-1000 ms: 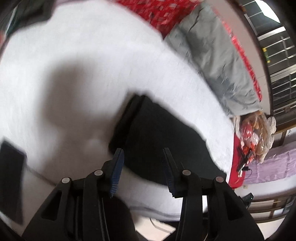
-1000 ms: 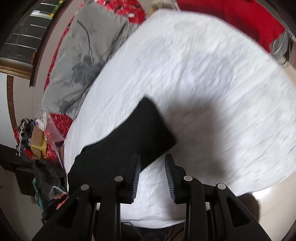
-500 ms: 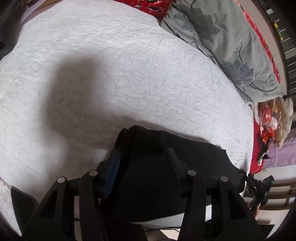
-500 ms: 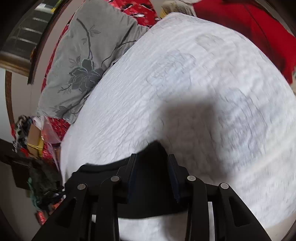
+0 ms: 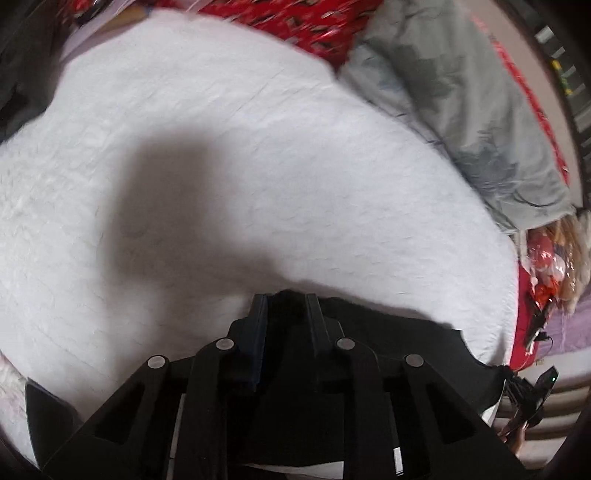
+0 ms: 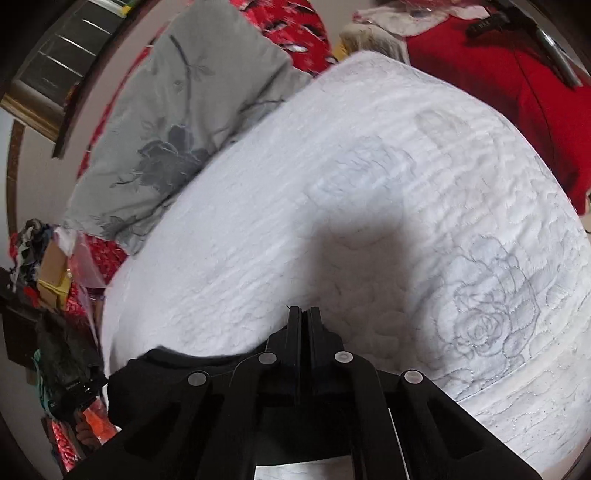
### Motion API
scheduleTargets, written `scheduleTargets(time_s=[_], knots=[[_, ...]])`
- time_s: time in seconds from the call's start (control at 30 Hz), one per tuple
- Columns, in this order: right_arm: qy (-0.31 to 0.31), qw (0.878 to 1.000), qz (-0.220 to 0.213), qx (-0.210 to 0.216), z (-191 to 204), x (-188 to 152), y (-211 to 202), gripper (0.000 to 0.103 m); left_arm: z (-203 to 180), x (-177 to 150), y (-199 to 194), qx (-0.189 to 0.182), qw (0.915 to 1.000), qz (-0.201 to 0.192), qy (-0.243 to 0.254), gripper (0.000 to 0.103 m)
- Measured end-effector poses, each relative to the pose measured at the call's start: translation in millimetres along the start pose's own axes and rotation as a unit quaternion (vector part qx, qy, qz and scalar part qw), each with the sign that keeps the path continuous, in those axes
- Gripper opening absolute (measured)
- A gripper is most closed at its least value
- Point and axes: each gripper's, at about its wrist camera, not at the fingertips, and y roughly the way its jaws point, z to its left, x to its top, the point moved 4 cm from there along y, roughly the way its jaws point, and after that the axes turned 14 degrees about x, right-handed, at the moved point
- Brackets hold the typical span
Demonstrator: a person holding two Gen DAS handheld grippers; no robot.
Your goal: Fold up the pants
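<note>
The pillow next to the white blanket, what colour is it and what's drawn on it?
The pillow is grey with darker grey flowers and stems, clearest in the right wrist view.

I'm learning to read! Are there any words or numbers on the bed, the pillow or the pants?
No words or numbers can be read anywhere.
The white quilt has only stitched roses.
The grey pillow has only a flower print.
The black pants show no label.
The red cloth has marks too blurred to read.
</note>
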Motion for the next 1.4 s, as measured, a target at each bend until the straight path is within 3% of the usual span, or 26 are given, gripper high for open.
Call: scheduleTargets(time_s=[0.13,0.2,0.27,0.33,0.47,0.57,0.63,0.7,0.83,0.93,0.97,1.03,1.1,1.2,1.23,1.3,1.4], knots=[[0.021,1.0,0.008,-0.01,-13.7,-6.1,9.1,0.003,12.2,-1.5,-5.0,-0.064,0.9973,0.019,-0.03,0.017],[0.021,1.0,0.007,-0.007,-12.1,-6.2,9.0,0.005,13.1,-1.4,-11.2,-0.079,0.9964,0.02,-0.024,0.019],[0.017,1.0,0.01,-0.008,-10.1,-5.4,8.5,0.007,13.0,-2.2,-12.5,-0.079,0.9965,0.024,-0.012,0.029],[0.018,1.0,0.013,-0.004,-8.0,-3.9,10.7,0.007,10.8,-2.5,-10.5,-0.077,0.9966,0.03,-0.002,0.052],[0.024,1.0,0.016,-0.002,-11.6,-6.6,10.6,0.008,-3.3,-8.6,-4.2,-0.083,0.9947,0.051,0.032,0.052],[0.025,1.0,0.017,-0.005,-11.8,-9.0,9.5,0.008,-16.2,-11.7,-11.1,-0.071,0.9943,0.034,0.073,0.052],[0.023,1.0,0.017,-0.007,-11.3,-9.5,9.0,0.009,-25.7,-17.6,-13.7,-0.084,0.9905,0.047,0.098,0.052],[0.021,1.0,0.019,-0.009,-11.0,-10.0,9.0,0.009,-36.1,-23.6,-17.0,-0.065,0.9874,0.04,0.139,0.052],[0.021,1.0,0.02,-0.011,-11.4,-10.2,9.7,0.009,-47.8,-29.9,-5.3,0.041,0.9751,0.027,0.216,0.052],[0.022,1.0,0.019,-0.009,-11.6,-10.8,9.4,0.009,-50.5,-27.3,-3.8,0.038,0.9742,0.022,0.221,0.052],[0.02,1.0,0.02,-0.008,-11.8,-11.4,9.5,0.009,-49.6,-24.3,-4.7,0.033,0.9761,0.016,0.214,0.05],[0.012,1.0,0.023,-0.011,-11.6,-12.3,10.1,0.009,-47.4,-18.0,-4.5,0.019,0.9827,0.019,0.183,0.019],[-0.001,0.999,0.028,-0.023,-11.0,-13.3,12.1,0.004,-42.6,-11.2,-3.6,0.027,0.9882,0.019,0.15,0.008],[-0.014,0.999,0.019,-0.027,-5.0,-10.3,9.5,0.003,-32.7,-3.0,-20.6,0.005,0.995,-0.01,0.1,0.006],[-0.014,1.0,0.004,-0.017,-1.0,-7.5,4.1,0.003,-30.7,-2.0,-24.2,0.013,0.9951,-0.027,0.095,0.006],[-0.012,1.0,-0.015,-0.003,2.0,-3.2,-2.1,0.003,-26.6,-2.7,-12.9,0.071,0.9912,-0.04,0.105,0.006],[-0.002,1.0,-0.005,-0.018,-8.7,-3.5,5.5,0.003,-9.0,-2.6,7.7,0.098,0.9921,-0.011,0.077,0.006]])
